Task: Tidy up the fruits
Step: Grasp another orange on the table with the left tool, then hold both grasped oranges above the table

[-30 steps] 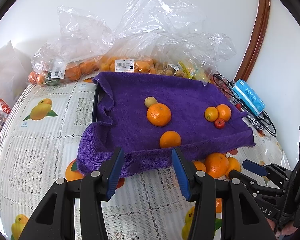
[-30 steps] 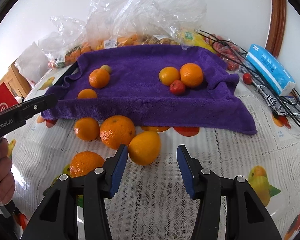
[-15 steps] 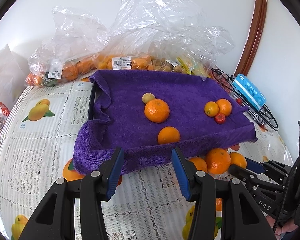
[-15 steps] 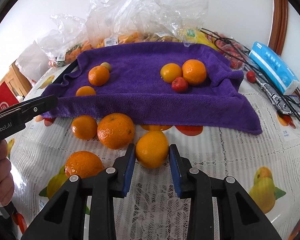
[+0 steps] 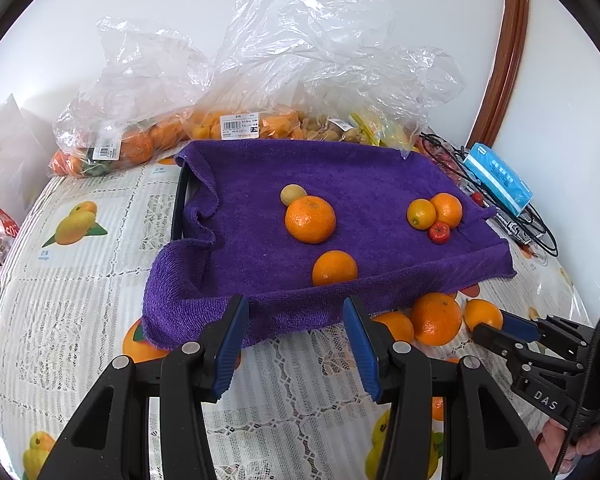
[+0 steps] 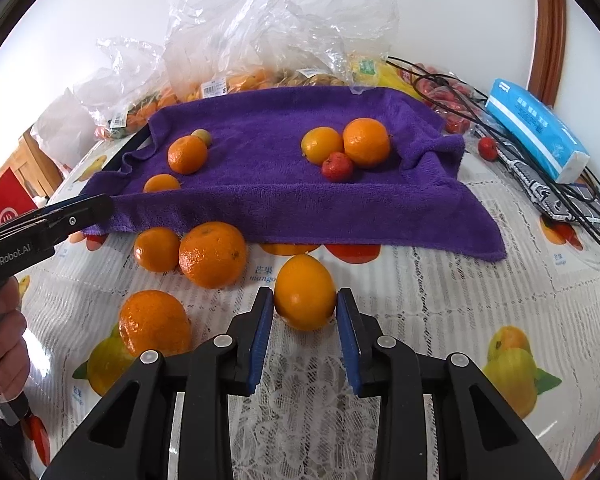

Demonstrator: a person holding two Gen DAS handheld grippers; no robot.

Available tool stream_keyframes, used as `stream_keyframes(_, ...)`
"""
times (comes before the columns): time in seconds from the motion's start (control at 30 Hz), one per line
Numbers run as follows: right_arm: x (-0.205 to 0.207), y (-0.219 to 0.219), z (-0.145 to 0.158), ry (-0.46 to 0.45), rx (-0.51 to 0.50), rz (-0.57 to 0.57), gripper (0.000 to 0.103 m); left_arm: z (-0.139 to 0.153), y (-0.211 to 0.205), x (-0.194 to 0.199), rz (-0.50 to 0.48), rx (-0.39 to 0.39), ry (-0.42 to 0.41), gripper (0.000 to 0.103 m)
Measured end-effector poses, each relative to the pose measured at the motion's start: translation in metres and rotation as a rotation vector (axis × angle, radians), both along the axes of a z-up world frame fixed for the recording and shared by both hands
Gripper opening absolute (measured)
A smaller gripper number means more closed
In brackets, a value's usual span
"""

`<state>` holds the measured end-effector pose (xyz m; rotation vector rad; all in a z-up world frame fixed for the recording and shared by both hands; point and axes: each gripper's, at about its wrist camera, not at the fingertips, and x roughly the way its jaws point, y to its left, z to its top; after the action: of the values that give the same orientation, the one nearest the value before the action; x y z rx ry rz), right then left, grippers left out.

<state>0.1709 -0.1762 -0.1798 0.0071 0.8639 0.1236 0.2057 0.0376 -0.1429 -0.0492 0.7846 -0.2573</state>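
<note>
Right gripper [image 6: 305,312] pinches a smooth orange [image 6: 305,292] on the tablecloth, at 6 o'clock of the purple towel [image 6: 284,196]; a straight, steady lift should avoid slipping. Left gripper [image 5: 295,346] hovers wide open, empty.

Home: fruit-print tablecloth [image 5: 80,280], grocery bags [image 5: 148,112]

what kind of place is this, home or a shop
Most likely a home table: a fruit-print tablecloth, supermarket fruit bags with price labels against the wall, and a tissue pack beside tangled cables.
</note>
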Motion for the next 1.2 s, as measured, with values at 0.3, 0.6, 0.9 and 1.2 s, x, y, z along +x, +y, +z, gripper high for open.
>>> stream_keyframes(0.3, 0.011, 0.000, -0.006, -0.011, -0.041, -0.016, 0.032, -0.002, -0.005, -0.001, -0.051, -0.027, 0.010, 0.049)
stream_keyframes(0.6, -0.005, -0.031, -0.004, -0.029, -0.072, -0.064, 0.032, -0.013, -0.024, -0.005, -0.171, -0.084, 0.070, 0.048)
stream_keyframes(0.9, -0.004, -0.039, -0.007, -0.016, -0.006, -0.056, 0.033, -0.025, -0.050, 0.000, -0.214, -0.040, 0.097, 0.047)
stream_keyframes(1.2, -0.003, -0.039, -0.008, -0.014, -0.003, -0.052, 0.033, -0.029, -0.055, 0.000, -0.173, 0.006, 0.070, 0.036)
